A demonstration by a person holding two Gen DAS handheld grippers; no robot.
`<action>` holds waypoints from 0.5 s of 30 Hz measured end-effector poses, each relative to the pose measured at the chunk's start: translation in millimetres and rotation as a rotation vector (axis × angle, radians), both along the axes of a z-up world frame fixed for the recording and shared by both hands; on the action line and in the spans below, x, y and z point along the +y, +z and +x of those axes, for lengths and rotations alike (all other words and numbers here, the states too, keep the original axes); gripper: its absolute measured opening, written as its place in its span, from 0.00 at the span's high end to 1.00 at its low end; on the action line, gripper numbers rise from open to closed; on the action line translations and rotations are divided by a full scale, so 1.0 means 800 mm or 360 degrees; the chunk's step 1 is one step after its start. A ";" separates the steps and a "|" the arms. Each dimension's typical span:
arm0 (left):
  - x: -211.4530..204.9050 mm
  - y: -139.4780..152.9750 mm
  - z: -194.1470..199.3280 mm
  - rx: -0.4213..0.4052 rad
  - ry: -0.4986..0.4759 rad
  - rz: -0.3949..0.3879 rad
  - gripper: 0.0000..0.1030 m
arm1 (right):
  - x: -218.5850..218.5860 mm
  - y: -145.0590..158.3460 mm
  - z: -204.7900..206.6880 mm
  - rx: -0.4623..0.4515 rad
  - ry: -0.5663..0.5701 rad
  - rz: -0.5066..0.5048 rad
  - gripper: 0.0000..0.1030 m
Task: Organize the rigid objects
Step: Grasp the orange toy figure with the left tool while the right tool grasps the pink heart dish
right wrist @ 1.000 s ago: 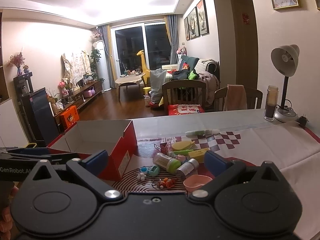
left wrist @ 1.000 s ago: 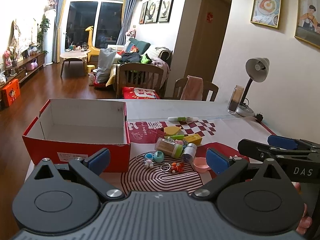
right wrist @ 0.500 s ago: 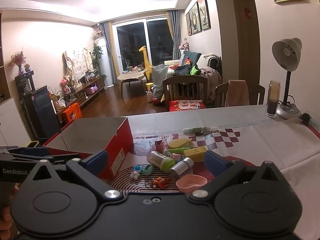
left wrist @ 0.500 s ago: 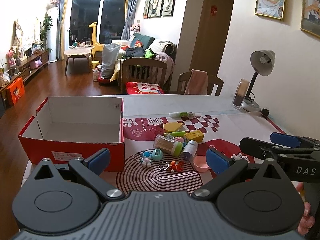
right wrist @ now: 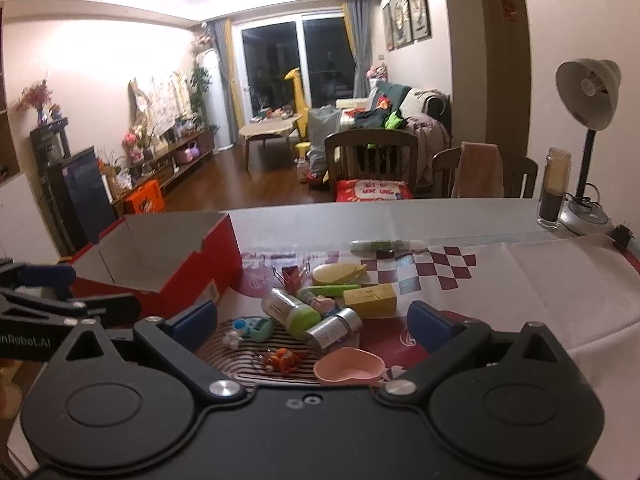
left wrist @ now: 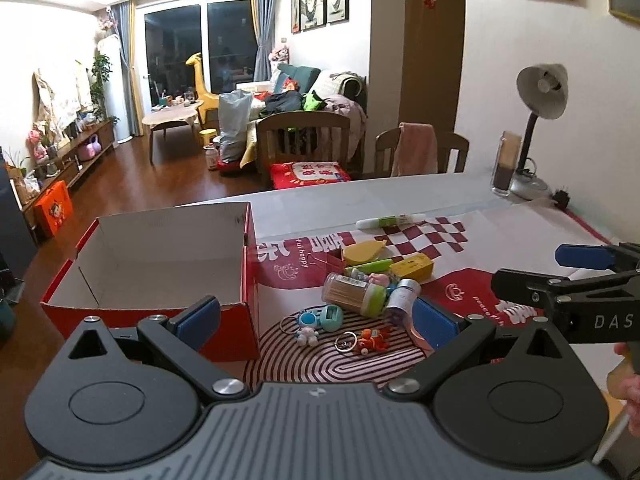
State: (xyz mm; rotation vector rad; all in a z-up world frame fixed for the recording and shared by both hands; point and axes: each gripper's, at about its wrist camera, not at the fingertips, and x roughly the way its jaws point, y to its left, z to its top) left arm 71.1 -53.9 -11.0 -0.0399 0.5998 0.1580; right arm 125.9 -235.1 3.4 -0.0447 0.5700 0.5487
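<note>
A pile of small items lies mid-table: a toothpick jar with a green cap [left wrist: 354, 293] [right wrist: 291, 312], a silver-capped bottle [left wrist: 402, 298] [right wrist: 334, 327], a yellow block [left wrist: 413, 267] [right wrist: 370, 300], a yellow oval case [left wrist: 363, 251] [right wrist: 338, 273], a pink heart dish [right wrist: 349, 365], keychains [left wrist: 318, 318] and a green marker [left wrist: 394, 221] [right wrist: 386, 245]. An empty red box [left wrist: 152, 268] [right wrist: 168, 268] stands to the left. My left gripper [left wrist: 316, 316] and right gripper [right wrist: 312, 320] are both open and empty, hovering short of the pile.
A desk lamp [left wrist: 538, 120] [right wrist: 588, 140] and a glass jar [left wrist: 505, 164] [right wrist: 554, 188] stand at the table's far right. Chairs [right wrist: 370, 160] line the far edge. A red patterned mat [left wrist: 500, 240] covers the table.
Both grippers have risen and shifted slightly, so the views look down more on the pile and box. Jaws stay open. No object has moved.
</note>
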 end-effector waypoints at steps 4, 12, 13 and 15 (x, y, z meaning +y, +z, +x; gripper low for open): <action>-0.001 -0.012 0.021 0.0010 0.0019 -0.0049 0.00 | -0.006 -0.016 0.022 0.0015 0.0097 -0.0076 0.04; -0.017 -0.065 0.066 0.0140 0.0004 -0.0181 0.00 | -0.017 -0.068 0.061 0.0103 0.0318 -0.0274 0.10; -0.018 -0.071 0.070 0.0151 0.0002 -0.0180 0.00 | -0.016 -0.076 0.065 0.0112 0.0349 -0.0303 0.11; -0.022 -0.086 0.082 0.0182 0.0005 -0.0185 0.00 | -0.014 -0.089 0.077 0.0139 0.0404 -0.0334 0.11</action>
